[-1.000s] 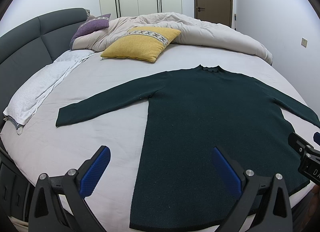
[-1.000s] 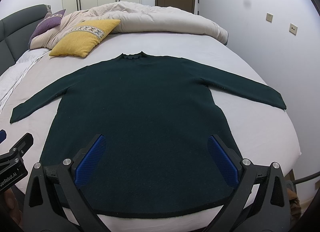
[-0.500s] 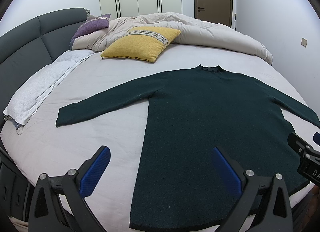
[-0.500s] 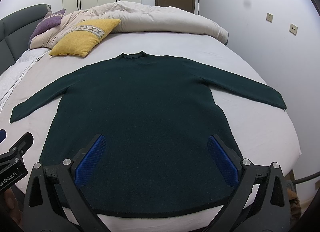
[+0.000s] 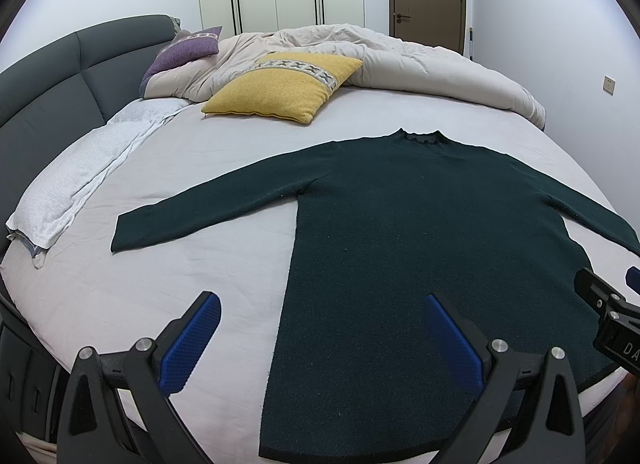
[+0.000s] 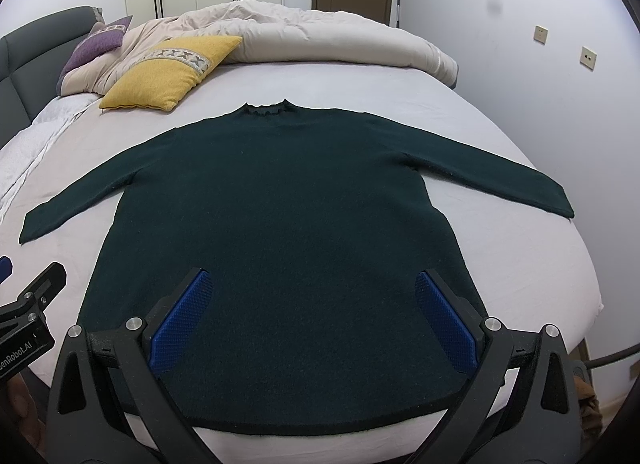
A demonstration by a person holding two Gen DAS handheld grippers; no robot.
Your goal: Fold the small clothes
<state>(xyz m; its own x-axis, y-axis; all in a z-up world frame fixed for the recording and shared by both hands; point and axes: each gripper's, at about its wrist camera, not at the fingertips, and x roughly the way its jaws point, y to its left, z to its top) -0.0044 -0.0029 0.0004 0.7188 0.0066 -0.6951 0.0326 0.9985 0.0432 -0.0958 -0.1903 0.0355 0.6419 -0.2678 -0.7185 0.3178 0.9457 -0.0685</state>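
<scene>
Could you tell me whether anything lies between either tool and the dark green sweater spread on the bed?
Nothing visible does. The dark green sweater lies flat, directly ahead of the open right tool and open left tool. The yellow pillow and rumpled duvet sit beyond its collar, clear of it.

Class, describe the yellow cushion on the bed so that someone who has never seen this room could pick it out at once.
Start at the big bed with the dark green sweater spread flat. Look past the sweater's collar towards the rumpled beige duvet. The yellow cushion leans against it; its patterned grey band and colour separate it from the purple cushion.
</scene>
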